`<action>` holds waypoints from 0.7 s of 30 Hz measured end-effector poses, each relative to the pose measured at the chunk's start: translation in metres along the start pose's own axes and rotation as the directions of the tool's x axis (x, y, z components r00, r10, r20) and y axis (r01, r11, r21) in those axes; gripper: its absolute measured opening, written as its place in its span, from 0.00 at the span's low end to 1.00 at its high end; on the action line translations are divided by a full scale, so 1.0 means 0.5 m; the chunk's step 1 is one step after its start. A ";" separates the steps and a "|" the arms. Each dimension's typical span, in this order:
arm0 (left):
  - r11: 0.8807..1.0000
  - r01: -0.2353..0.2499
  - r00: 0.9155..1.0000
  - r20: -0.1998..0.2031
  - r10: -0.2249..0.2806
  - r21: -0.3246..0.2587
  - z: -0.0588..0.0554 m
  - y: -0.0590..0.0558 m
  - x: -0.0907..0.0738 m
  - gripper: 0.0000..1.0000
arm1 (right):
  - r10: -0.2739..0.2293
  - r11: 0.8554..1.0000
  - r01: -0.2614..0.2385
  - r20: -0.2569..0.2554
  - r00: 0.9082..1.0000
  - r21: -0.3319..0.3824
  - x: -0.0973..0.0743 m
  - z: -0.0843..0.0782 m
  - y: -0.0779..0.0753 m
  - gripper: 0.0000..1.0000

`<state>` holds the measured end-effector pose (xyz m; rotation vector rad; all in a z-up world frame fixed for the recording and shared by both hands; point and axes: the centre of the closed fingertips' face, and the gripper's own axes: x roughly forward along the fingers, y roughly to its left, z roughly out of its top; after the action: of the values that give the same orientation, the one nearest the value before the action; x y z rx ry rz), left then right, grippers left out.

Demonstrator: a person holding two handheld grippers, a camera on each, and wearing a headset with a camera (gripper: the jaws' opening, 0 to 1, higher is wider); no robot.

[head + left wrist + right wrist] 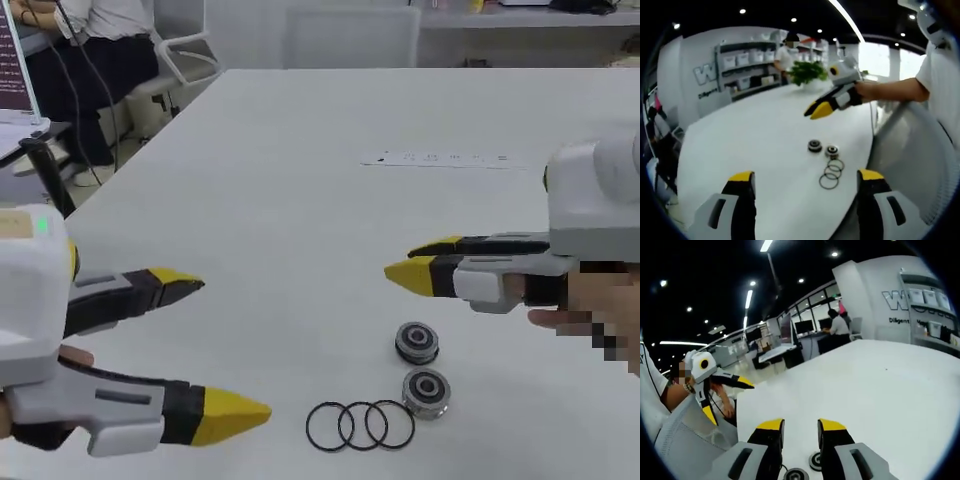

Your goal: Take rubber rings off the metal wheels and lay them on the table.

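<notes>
- Two jaws of the left gripper (225,348) stand spread wide with nothing between them. It hovers over the near-left part of the table, well apart from the work.
- Jaws of the right gripper (405,262) are drawn close, and its own view shows a narrow gap between them. They pinch nothing, and their tips point leftward above the table, just beyond the wheels.
- Under and nearer the person than those tips lie the farther metal wheel (417,341) and the nearer metal wheel (427,390). Both lie flat, close to one another but apart.
- Three rubber rings (360,425) lie flat on the table in an overlapping chain, to the left of the nearer metal wheel. The rightmost ring reaches that wheel's edge, but I cannot tell whether it touches.
- By my judgement the job is well along, with three rings already off and laid down as asked.
- The farther metal wheel shows a darker rim, which may be a ring not yet removed. The nearer one looks more like bare metal. Both are too small to be sure.
- If a ring is left, it is likely on the farther wheel, which sits closest to the right gripper.
- Farther out, the white table (300,180) carries a thin printed strip (440,158), and a person sits at the far left corner.
</notes>
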<state>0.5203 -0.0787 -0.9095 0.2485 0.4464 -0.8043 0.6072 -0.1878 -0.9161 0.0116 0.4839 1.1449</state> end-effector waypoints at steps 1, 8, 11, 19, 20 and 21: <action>1.000 0.000 1.000 0.007 0.000 0.013 0.013 0.007 0.001 0.84 | -0.007 1.000 0.007 0.000 1.000 0.004 -0.002 -0.002 -0.005 0.25; 0.996 0.016 0.999 0.048 -0.020 0.085 0.084 0.032 0.026 0.82 | -0.060 0.997 0.062 -0.054 0.997 0.037 -0.010 -0.045 -0.049 0.24; 0.992 0.035 0.997 0.068 -0.043 0.119 0.115 0.031 0.051 0.81 | -0.072 0.996 0.076 -0.090 0.993 0.043 -0.011 -0.067 -0.061 0.24; 0.975 0.104 0.988 0.092 -0.125 0.199 0.165 0.004 0.122 0.74 | -0.089 0.993 0.100 -0.163 0.983 0.058 -0.016 -0.117 -0.084 0.25; 0.973 0.112 0.985 0.106 -0.135 0.204 0.176 0.000 0.134 0.73 | -0.088 0.993 0.100 -0.172 0.981 0.060 -0.017 -0.122 -0.085 0.25; 0.971 0.121 0.981 0.122 -0.148 0.206 0.186 -0.007 0.142 0.72 | -0.088 0.993 0.100 -0.178 0.980 0.060 -0.017 -0.127 -0.087 0.25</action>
<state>0.5878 -0.1615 -0.8616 0.3477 0.2556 -0.9945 0.6184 -0.2284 -0.9808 -0.0519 0.6736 1.0410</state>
